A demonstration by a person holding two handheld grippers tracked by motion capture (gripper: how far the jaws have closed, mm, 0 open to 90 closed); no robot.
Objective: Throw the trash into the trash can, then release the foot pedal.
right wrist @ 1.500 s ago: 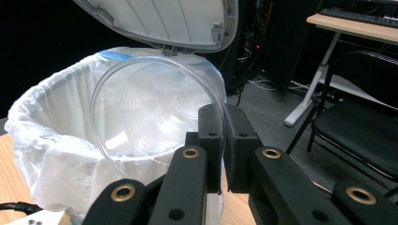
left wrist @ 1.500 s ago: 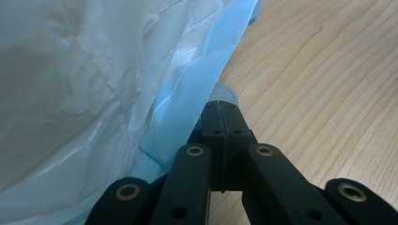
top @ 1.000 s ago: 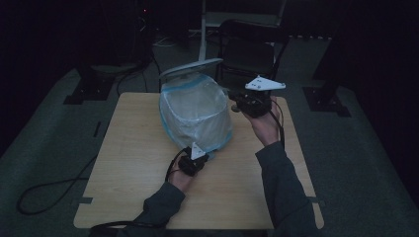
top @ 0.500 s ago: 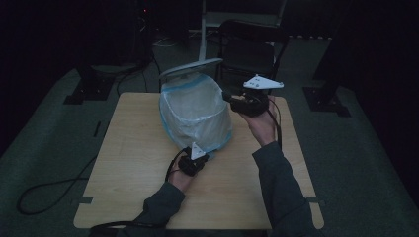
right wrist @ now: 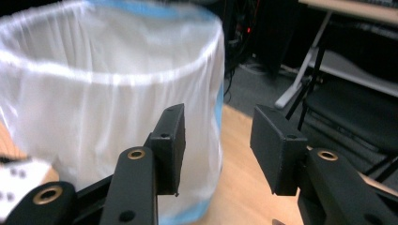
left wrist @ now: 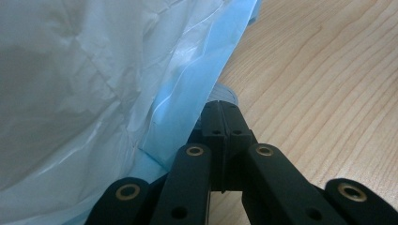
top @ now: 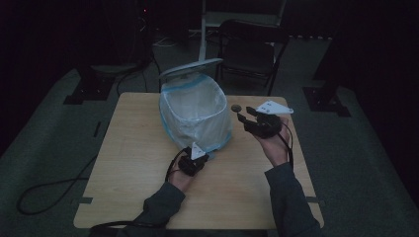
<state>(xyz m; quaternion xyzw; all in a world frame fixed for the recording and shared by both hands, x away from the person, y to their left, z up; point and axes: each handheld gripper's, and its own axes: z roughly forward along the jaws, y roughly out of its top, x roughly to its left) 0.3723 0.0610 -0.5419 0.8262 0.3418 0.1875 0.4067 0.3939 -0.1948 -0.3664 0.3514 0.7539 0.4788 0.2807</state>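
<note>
A bin lined with a white bag that has a blue hem point(top: 195, 116) stands on the wooden table point(top: 133, 163), its lid point(top: 190, 67) raised behind it. My left gripper point(top: 197, 157) rests low against the bin's near side. In the left gripper view its jaws point(left wrist: 220, 115) are shut, with the blue hem point(left wrist: 187, 89) just to their left; no film shows between them. My right gripper point(top: 245, 114) is held above the table to the right of the bin, open and empty. In the right gripper view its jaws point(right wrist: 218, 129) face the bag's side point(right wrist: 94, 103).
A small dark round spot point(top: 236, 107) lies on the table just right of the bin. A dark chair point(top: 252, 49) and stand legs are behind the table. A cable point(top: 54, 190) runs on the floor at left.
The right gripper has drawn back from the bin's far right side toward the person. The left gripper and the bin have stayed put.
</note>
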